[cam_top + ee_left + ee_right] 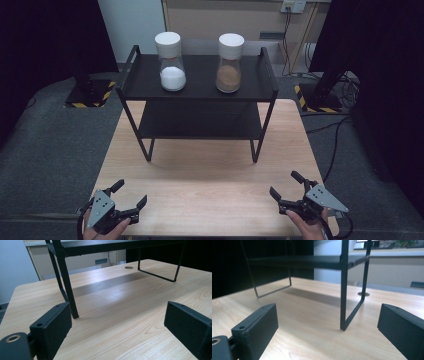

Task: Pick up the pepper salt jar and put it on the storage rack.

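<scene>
Rack of black metal, two tiers high, stands on the far half of a pale wooden worktop; every place below is given relative to this rack. On its top tier, toward the left end, stands a clear jar with white powder and a white cap. Toward the right end of the same tier stands a matching jar with brown powder, well apart from the first. The lower tier looks bare, though it lies in shadow and is hard to read.

In front of the rack, near the worktop's near edge, a person holds two tools. The left hand-held gripper sits ahead of the rack's front left leg, its jaws spread wide with nothing between them. In the left gripper view that leg rises just beyond the left pad, apart from it. The right hand-held gripper sits ahead of the rack's front right leg, jaws likewise wide apart and holding nothing. In the right gripper view the right leg stands between the two pads, farther off.
</scene>
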`<state>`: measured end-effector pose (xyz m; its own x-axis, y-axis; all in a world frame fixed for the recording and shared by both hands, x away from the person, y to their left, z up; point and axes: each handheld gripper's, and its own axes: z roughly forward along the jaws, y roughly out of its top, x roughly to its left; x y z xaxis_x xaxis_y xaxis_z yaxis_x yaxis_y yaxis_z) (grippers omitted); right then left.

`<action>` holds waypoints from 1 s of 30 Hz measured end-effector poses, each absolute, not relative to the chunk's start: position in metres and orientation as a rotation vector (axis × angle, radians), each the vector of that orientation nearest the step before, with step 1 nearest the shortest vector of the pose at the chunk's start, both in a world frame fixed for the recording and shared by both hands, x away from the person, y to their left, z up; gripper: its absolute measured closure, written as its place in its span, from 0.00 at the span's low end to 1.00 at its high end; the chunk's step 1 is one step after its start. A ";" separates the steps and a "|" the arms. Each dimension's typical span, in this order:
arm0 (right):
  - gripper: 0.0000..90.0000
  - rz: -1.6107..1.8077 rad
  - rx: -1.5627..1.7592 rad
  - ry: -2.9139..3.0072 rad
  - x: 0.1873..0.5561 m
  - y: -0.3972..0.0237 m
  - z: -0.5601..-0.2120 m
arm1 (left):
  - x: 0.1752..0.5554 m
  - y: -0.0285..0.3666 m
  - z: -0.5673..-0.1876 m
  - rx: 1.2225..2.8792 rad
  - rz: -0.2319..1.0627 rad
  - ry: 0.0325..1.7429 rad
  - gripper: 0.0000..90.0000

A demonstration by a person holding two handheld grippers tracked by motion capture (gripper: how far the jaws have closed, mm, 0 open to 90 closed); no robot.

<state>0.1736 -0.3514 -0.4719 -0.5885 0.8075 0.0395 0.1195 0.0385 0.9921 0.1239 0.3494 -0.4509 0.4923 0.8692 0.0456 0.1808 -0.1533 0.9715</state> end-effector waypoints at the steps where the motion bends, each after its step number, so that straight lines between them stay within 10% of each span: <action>1: 0.04 1.584 0.927 1.778 0.174 -0.351 -0.471 | 0.124 0.350 -0.451 1.635 0.785 0.914 0.07; 30: 0.04 1.576 0.954 1.747 0.156 -0.352 -0.473 | 0.126 0.341 -0.458 1.649 0.764 0.910 0.07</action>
